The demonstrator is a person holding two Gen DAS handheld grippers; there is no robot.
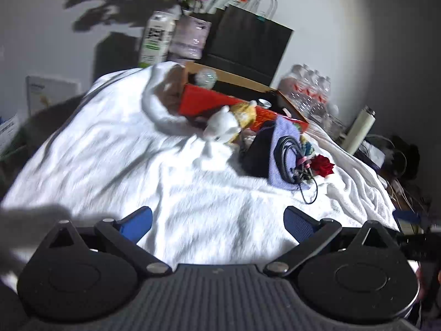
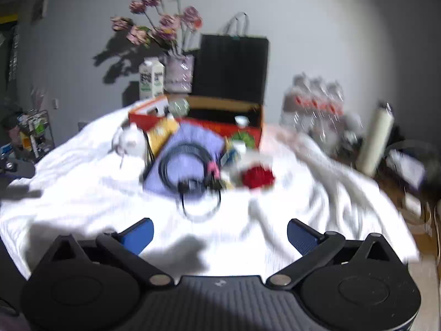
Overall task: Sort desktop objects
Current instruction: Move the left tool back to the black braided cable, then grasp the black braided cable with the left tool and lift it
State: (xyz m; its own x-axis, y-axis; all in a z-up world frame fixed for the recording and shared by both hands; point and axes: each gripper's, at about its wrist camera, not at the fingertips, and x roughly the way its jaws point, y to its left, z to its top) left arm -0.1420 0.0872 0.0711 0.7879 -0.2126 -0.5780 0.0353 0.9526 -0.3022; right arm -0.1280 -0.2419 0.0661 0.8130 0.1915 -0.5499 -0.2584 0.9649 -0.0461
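Desktop objects lie heaped on a rumpled white cloth (image 1: pixel 115 149) that covers the table, the pile sitting at about one o'clock from the left gripper (image 1: pixel 217 222) and near twelve o'clock from the right gripper (image 2: pixel 220 234). A coiled black cable (image 2: pixel 184 162) rests on a folded lilac cloth (image 2: pixel 198 138), with a red rose (image 2: pixel 257 176) just beside it at three o'clock and a white plush toy (image 1: pixel 222 127) at the pile's ten o'clock edge, next to a yellow packet (image 2: pixel 162 132). Behind the heap stands an open red-sided cardboard box (image 1: pixel 204 102) holding a few small items too blurred to identify. Further back, against the grey wall, a black paper bag (image 2: pixel 234 69) stands upright beside a vase of pink flowers (image 2: pixel 179 71) and a white milk carton (image 2: pixel 151 78). At about two o'clock a wrapped pack of water bottles (image 2: pixel 314 102) and a tall cream flask (image 2: pixel 376 138) stand off the cloth's edge. Both grippers hover over bare cloth, well apart from the pile; each has its blue-padded jaws spread wide with nothing between them. Motion blur softens both wrist views, the right more heavily.
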